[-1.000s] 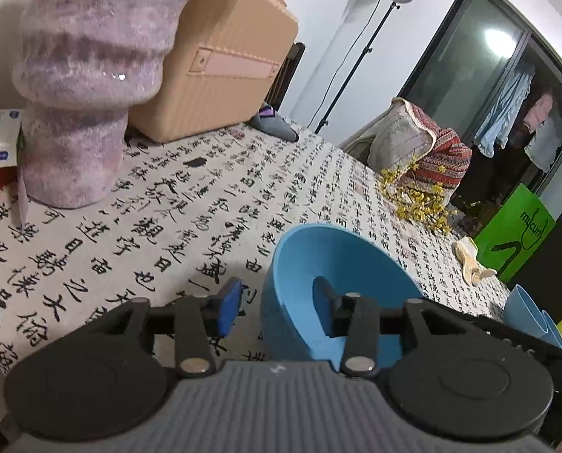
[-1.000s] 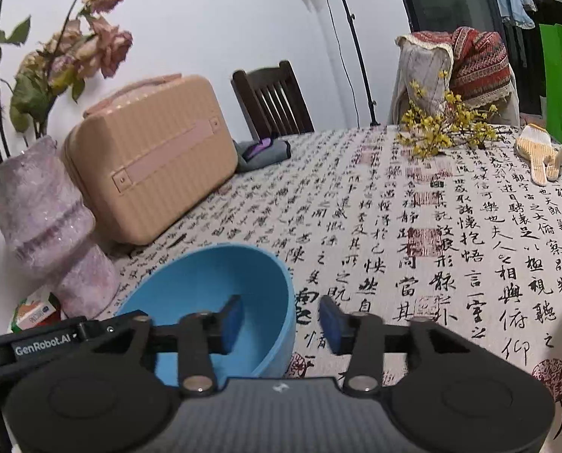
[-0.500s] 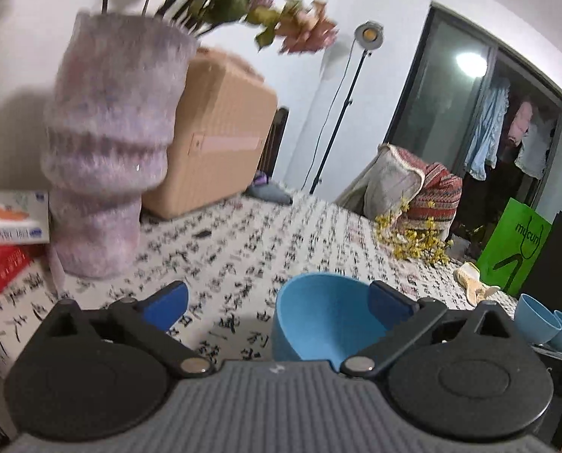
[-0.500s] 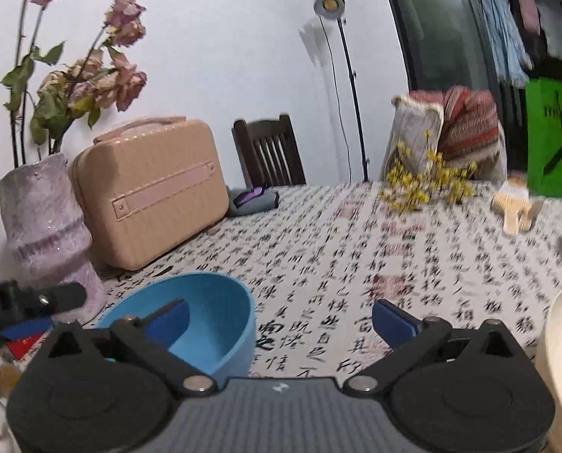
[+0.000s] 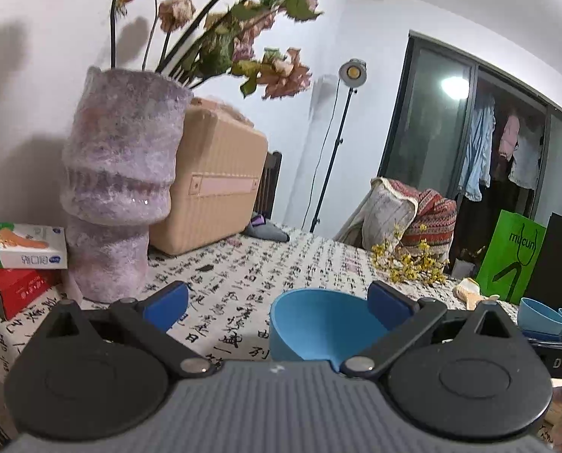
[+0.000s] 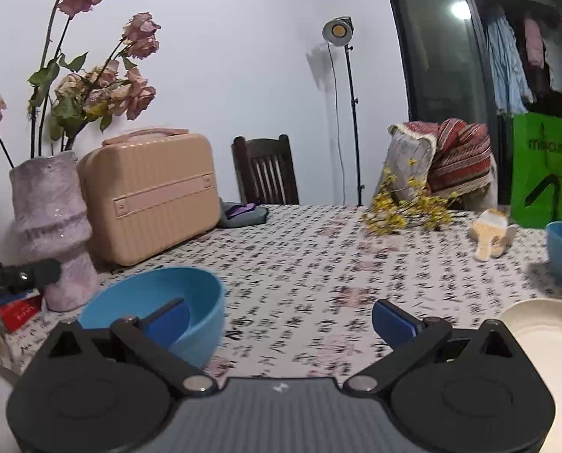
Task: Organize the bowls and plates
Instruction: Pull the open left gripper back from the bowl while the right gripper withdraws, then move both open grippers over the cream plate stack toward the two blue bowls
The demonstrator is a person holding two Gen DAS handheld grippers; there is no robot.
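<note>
The table (image 6: 318, 264) carries a calligraphy-print cloth. The left gripper (image 5: 277, 302) and right gripper (image 6: 279, 319) are both spread wide and hold nothing. The blue bowl (image 6: 160, 302) stands upright on the cloth just beyond them, with a cream plate (image 6: 545, 324) to the right and a pink suitcase (image 6: 149, 192) farther back.

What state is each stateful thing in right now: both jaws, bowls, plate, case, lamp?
left gripper: jaws open, empty
right gripper: jaws open, empty
blue bowl: upright on the table, empty, not gripped
far blue bowls: upright, side by side
cream plate: flat, empty
beige case: shut, standing
floor lamp: on
</note>
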